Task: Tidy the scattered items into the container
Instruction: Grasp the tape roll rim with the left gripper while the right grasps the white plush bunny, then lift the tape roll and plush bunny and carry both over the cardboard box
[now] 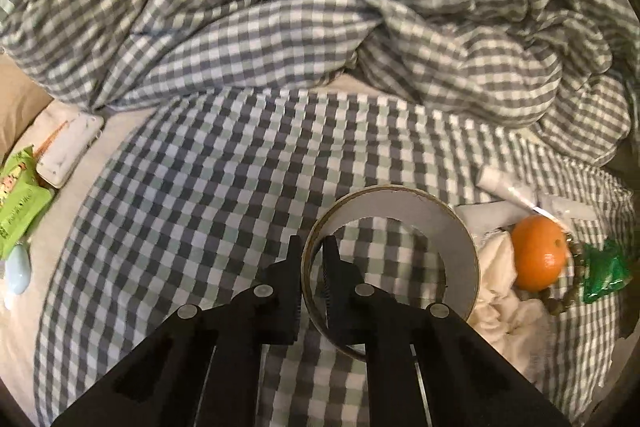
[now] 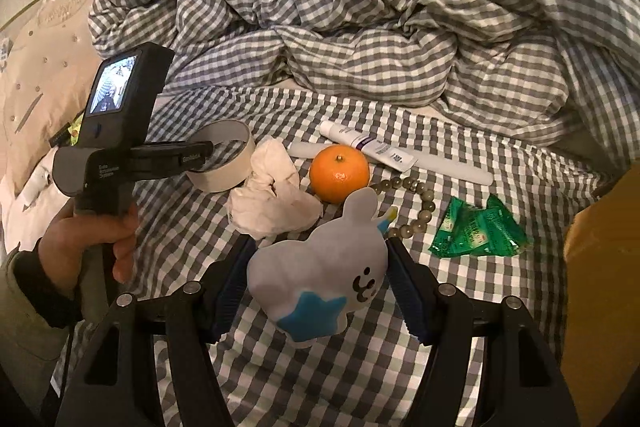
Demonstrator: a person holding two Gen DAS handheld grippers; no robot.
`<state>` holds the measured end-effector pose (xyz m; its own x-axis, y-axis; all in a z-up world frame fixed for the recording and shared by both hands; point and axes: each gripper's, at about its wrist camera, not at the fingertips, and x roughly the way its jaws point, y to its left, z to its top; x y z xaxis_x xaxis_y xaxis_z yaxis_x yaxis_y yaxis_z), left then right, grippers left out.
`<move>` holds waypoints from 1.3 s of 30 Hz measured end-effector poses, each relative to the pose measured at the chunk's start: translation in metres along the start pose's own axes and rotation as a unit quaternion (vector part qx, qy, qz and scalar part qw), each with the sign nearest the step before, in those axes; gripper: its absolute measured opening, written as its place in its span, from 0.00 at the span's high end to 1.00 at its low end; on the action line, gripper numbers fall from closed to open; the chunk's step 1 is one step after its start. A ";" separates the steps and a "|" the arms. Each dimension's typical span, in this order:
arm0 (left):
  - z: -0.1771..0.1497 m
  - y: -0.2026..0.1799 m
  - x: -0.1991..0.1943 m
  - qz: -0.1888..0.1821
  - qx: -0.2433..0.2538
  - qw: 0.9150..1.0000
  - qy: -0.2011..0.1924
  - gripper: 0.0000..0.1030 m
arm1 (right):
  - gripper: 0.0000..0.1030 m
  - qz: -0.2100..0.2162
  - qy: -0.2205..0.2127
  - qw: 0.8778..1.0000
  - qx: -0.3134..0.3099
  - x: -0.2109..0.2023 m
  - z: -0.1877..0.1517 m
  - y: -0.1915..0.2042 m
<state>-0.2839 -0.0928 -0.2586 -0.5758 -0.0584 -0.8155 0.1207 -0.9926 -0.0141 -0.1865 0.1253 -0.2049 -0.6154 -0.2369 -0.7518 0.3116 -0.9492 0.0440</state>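
A: Item one, left hand-held gripper (image 1: 310,267)?
B: Jaws nearly together, pinching the wall of the tape roll (image 1: 390,259): one finger outside the ring, one inside. The roll stands on the checked bedsheet (image 1: 200,187), touching the crumpled tissue (image 1: 504,291).

A: Item two, right hand-held gripper (image 2: 320,279)?
B: Jaws about half apart, pads pressed to both sides of a grey plush toy (image 2: 320,275) with a blue star and a small face. The toy appears clear of the sheet.

A: Loose items on the bed?
B: Orange (image 2: 339,173), just beside the tissue (image 2: 272,195). Bead bracelet (image 2: 420,215) curving behind the orange. Green foil packets (image 2: 480,227) to the right. White tube (image 2: 368,145) and a white flat stick (image 2: 452,169) beyond the orange. Rumpled checked duvet (image 2: 360,27) heaped behind everything.

A: Far left side?
B: Green snack pack (image 1: 20,199), white case (image 1: 68,151), pale blue object (image 1: 18,271).

A: Container?
B: Cannot tell; a yellow edge (image 2: 600,287) at the right is unclear.

A: Person?
B: A hand (image 2: 96,239) grips the left handle.
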 end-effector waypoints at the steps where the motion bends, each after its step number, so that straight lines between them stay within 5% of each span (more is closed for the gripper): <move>1: 0.001 0.000 -0.007 -0.001 -0.001 1.000 -0.005 0.91 | 0.36 0.000 -0.003 1.000 -0.001 -0.004 0.000 0.001; 23: 0.005 -0.024 -0.171 -0.011 -0.001 0.994 -0.107 0.91 | 0.36 -0.025 -0.132 0.991 -0.008 -0.168 0.009 0.000; 39: -0.013 -0.091 -0.324 -0.086 0.027 0.975 -0.203 0.91 | 0.36 -0.078 -0.218 0.973 0.017 -0.286 -0.017 -0.039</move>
<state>-0.0977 0.0175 -0.0008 -0.8576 0.0830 -0.5075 -0.0419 -0.9949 -0.0919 -0.0103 0.2336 -0.0024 -0.9041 -0.1469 -0.4012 0.1696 -0.9853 -0.0213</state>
